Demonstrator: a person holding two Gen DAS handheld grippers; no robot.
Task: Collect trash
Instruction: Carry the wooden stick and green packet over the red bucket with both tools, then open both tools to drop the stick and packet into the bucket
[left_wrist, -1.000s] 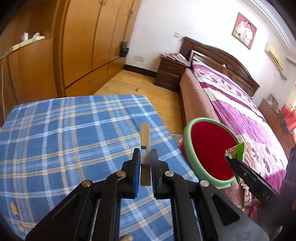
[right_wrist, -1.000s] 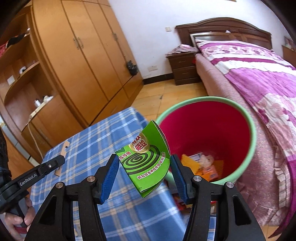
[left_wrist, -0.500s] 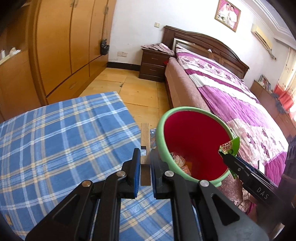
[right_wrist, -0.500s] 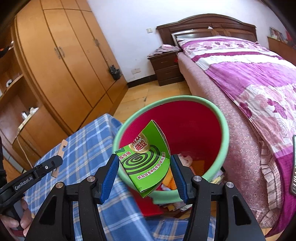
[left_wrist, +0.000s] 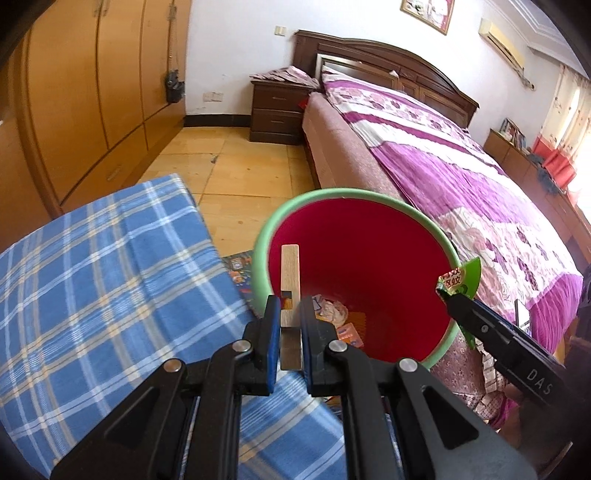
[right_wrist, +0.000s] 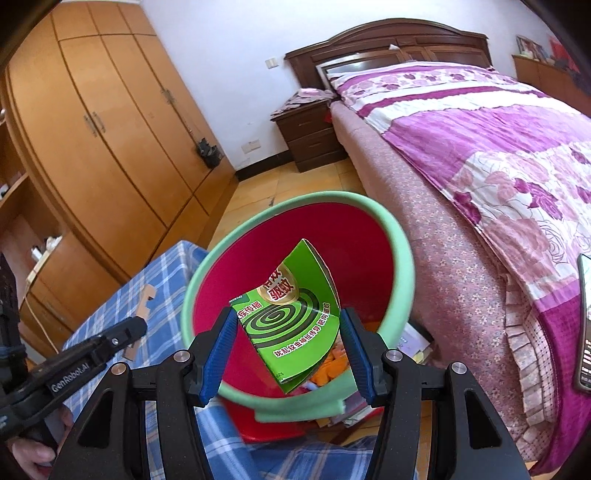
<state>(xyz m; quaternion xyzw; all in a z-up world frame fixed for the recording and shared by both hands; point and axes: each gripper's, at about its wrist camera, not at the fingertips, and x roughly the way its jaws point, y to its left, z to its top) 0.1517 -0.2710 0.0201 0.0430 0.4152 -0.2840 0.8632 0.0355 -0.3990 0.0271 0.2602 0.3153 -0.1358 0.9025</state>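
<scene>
Bed: its purple flowered cover fills the right side of both your views, just beside the bin.
Wardrobe: wooden doors along the left wall, well apart from your hands.
Bench: under a blue plaid cloth at lower left; its corner sits just beside the bin.
Bin: red inside with a green rim, standing on the floor between bench and bed; scraps of paper and packaging lie at its bottom.
Green box: a flattened mosquito-coil carton, tilted, pinched between your right claw's blue pads and hanging over the bin's mouth.
Wooden strip: a thin notched piece, upright, clamped by your left claw, whose jaws press together on it; its upper end shows against the bin's red inside.
Phone: lies on the bed's edge at far right.
</scene>
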